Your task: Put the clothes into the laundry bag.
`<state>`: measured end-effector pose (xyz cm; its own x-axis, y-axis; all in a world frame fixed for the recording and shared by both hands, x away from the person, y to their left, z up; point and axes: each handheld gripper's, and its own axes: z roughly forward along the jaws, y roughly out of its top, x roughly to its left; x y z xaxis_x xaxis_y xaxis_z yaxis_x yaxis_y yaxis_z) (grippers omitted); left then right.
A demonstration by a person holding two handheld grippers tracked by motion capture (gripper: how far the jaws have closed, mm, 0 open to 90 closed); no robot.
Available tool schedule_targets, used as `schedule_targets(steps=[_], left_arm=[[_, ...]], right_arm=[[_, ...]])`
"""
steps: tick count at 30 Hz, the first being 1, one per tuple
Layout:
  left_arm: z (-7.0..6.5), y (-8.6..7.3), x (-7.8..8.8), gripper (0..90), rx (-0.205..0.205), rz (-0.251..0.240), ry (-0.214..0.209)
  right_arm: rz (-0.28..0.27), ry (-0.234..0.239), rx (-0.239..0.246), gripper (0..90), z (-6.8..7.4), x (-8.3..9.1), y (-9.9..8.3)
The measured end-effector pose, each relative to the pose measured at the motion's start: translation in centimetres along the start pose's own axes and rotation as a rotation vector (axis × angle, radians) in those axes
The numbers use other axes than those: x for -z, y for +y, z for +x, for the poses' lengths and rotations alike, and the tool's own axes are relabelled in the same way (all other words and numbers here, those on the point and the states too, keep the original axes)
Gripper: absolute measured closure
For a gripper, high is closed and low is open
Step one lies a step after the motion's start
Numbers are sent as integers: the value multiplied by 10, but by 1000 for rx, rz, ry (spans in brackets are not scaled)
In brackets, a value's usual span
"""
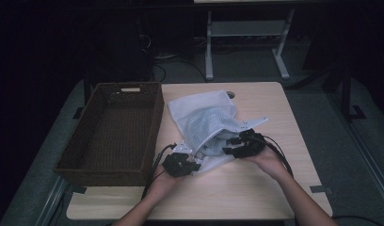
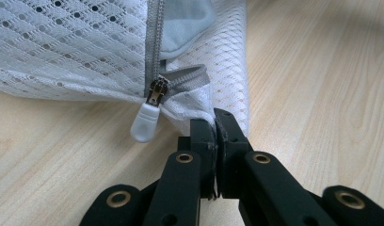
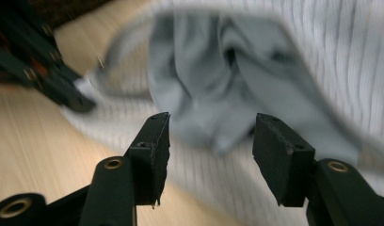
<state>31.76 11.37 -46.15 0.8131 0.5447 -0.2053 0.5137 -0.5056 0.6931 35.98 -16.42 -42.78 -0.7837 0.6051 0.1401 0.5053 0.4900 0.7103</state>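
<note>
Two grippers work at the near end of a mesh bag [image 1: 206, 123] lying mid-surface, its long axis running far-left to near-right. The left gripper [image 1: 196, 165] has its jaws clamped on the bag's corner hem, just beside the zipper pull [image 2: 145, 121]. The right gripper [image 3: 211, 136], jaws apart and nothing between them, faces the open mouth, where a grey cloth [image 3: 213, 80] lies straight ahead, so it is the nearer hand. A basket [image 1: 86, 160] stands left; bare surface [image 1: 256, 188] lies near and right.

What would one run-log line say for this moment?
left gripper: shut on white mesh laundry bag | right gripper: open, facing grey cloth inside
</note>
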Motion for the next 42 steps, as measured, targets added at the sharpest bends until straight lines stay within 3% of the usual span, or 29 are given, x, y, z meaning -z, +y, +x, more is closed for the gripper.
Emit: schedule_targets(steps=[4,7,10,13,18,22,27,31,36,42], left_arm=[[0,0,0,871,2,0,0],[0,0,0,871,1,1,-1],[0,0,0,871,0,2,0],[1,0,1,871,-4,2,3],[1,-1,1,872,-5,5,6],[1,-1,-1,872,-9,10,4],[1,-1,-3,872,-10,24,2],[1,-2,-3,872,-11,33,-2],[1,-2,-4,872,-14,40,-7],[2,-1,-3,876,-12,39,-8]], right_arm=[[50,-8,-32,473,-6,-13,-13],[64,-16,-34,516,-7,-27,-13],[69,-10,-19,720,-6,-38,-12],[54,-19,17,879,-2,-36,-9],[-11,-30,49,892,5,-11,-4],[-64,-40,48,894,6,5,0],[-109,-60,47,895,4,10,18],[-119,-79,42,896,-1,0,35],[-122,-97,-11,896,-12,-20,54],[-64,-140,-2,896,-18,-52,72]])
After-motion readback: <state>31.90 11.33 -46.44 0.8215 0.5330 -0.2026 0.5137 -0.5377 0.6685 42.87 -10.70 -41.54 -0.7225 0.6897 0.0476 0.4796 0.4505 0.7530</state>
